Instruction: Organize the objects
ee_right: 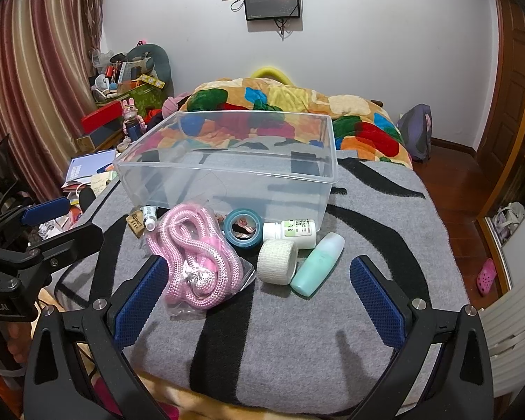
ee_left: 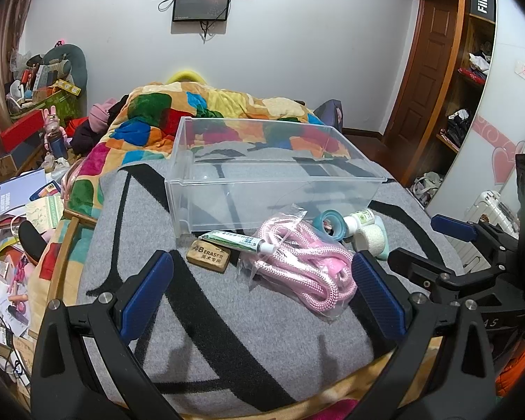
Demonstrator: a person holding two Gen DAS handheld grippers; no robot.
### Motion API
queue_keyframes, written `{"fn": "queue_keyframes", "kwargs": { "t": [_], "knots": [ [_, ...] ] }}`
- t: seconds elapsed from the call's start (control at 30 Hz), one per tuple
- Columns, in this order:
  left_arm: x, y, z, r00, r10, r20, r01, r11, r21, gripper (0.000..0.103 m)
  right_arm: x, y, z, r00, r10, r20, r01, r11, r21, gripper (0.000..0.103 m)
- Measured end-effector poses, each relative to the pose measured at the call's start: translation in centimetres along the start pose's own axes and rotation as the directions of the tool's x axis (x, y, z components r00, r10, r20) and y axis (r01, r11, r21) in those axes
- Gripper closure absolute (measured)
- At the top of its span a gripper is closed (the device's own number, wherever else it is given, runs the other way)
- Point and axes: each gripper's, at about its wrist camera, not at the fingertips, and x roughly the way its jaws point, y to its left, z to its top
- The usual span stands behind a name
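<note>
A clear plastic bin [ee_left: 273,175] [ee_right: 227,171] stands empty on the grey blanket. In front of it lie a bagged pink rope [ee_left: 304,262] [ee_right: 196,255], a brown eraser [ee_left: 209,255] [ee_right: 135,225], a white tube [ee_left: 238,239] [ee_right: 148,215], a teal tape roll [ee_left: 330,222] [ee_right: 243,229], a white pill bottle [ee_left: 358,218] [ee_right: 290,232], a white bandage roll [ee_left: 369,238] [ee_right: 276,260] and a mint bottle [ee_right: 318,262]. My left gripper [ee_left: 259,294] is open and empty, just before the rope. My right gripper [ee_right: 259,301] is open and empty, before the rope and the bandage roll.
A colourful quilt [ee_left: 199,112] covers the bed behind the bin. Cluttered papers and boxes [ee_left: 21,189] lie at the left. A wooden door [ee_left: 427,70] and wardrobe are at the right. The right gripper shows in the left view [ee_left: 472,245].
</note>
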Motion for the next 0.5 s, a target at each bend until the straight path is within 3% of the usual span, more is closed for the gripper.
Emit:
{"fn": "queue_keyframes", "kwargs": {
  "t": [0.5],
  "knots": [
    [0.14,-0.10,-0.22,1.000,0.000,-0.003,0.000,1.000,0.000,0.000,0.00,0.04,-0.06,1.000,0.002,-0.002,-0.002,1.000,0.001,0.000]
  ]
}}
